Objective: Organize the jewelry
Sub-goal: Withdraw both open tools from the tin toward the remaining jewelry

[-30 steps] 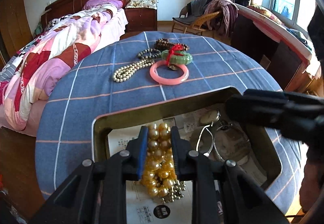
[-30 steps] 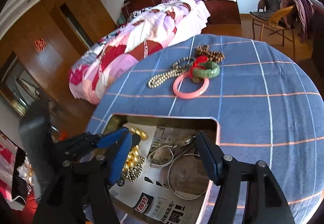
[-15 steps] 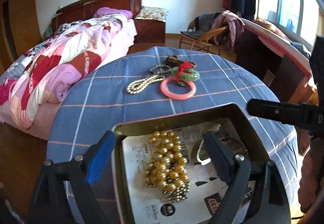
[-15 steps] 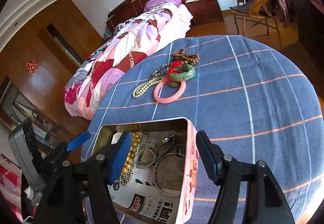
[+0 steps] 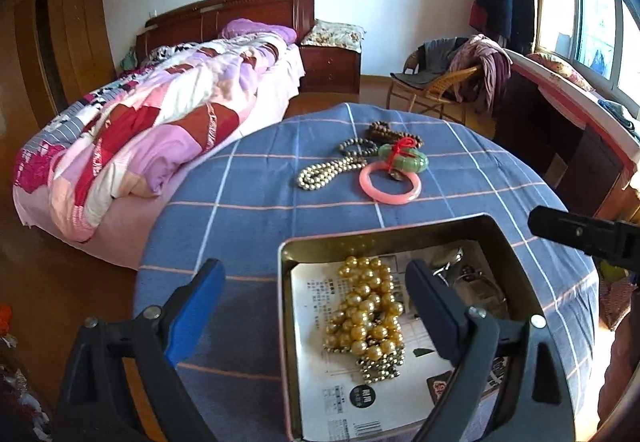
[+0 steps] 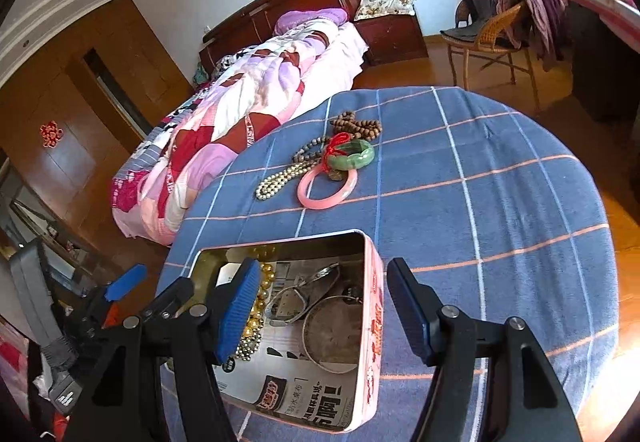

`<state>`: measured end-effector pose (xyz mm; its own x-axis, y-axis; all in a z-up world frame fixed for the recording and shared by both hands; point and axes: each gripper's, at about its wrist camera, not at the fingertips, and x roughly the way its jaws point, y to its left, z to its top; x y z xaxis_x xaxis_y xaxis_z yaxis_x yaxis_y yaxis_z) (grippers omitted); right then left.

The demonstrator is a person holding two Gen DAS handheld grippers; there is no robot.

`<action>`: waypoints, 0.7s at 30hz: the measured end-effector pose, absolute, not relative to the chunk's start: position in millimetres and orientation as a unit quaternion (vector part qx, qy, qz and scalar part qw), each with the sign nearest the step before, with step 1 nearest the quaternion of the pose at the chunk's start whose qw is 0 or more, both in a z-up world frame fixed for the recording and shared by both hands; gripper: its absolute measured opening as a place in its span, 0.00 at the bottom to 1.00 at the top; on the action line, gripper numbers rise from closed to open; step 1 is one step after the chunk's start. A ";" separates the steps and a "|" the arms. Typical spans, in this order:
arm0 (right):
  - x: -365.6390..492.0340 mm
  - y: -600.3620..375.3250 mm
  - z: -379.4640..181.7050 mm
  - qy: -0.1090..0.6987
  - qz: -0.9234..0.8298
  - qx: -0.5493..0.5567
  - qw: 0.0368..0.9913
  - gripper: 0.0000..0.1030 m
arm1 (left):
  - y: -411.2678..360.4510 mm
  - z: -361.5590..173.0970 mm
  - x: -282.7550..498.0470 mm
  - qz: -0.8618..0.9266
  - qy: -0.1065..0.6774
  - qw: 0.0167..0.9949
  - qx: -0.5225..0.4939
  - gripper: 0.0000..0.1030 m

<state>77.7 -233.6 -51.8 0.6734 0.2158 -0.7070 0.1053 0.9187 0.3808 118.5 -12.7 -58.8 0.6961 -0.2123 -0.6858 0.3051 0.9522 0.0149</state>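
1. Your left gripper (image 5: pixel 312 294) hangs above the near-left corner of the tin box (image 5: pixel 516 242) with its jaws spread wide and nothing between them; one finger is over the blue checked tablecloth (image 5: pixel 256 226), the other over the box interior.
2. Your right gripper (image 6: pixel 320 306) is likewise released and empty, its fingers straddling the box's pink right wall (image 6: pixel 374 326).
3. Inside the box, which is lined with printed paper, the gold pearl necklace (image 5: pixel 368 314) lies heaped on the left side, with a strand of smaller metallic beads (image 5: pixel 380 368) touching its near end.
4. On the box's right side sit thin silver bangles (image 6: pixel 332 334).
5. Farther back on the table, well apart from the box, a pink bangle (image 5: pixel 390 186) lies flat, and a green jade bangle (image 5: pixel 404 160) tied with a red cord overlaps its far edge.
6. Just left of those lies a grey-white pearl strand (image 5: pixel 326 172), and behind them brown wooden prayer beads (image 5: pixel 386 132).
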 end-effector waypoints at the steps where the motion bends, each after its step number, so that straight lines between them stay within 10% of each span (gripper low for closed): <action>1: 78.0 -233.6 -51.2 0.404 0.026 0.195 0.894 0.64 | -10.9 -58.7 117.2 -0.140 0.361 0.920 0.066 0.93; 21: 148.9 -272.8 -59.4 0.418 -0.001 0.125 0.900 0.64 | 18.1 -59.7 180.1 -0.172 0.386 0.905 0.042 0.92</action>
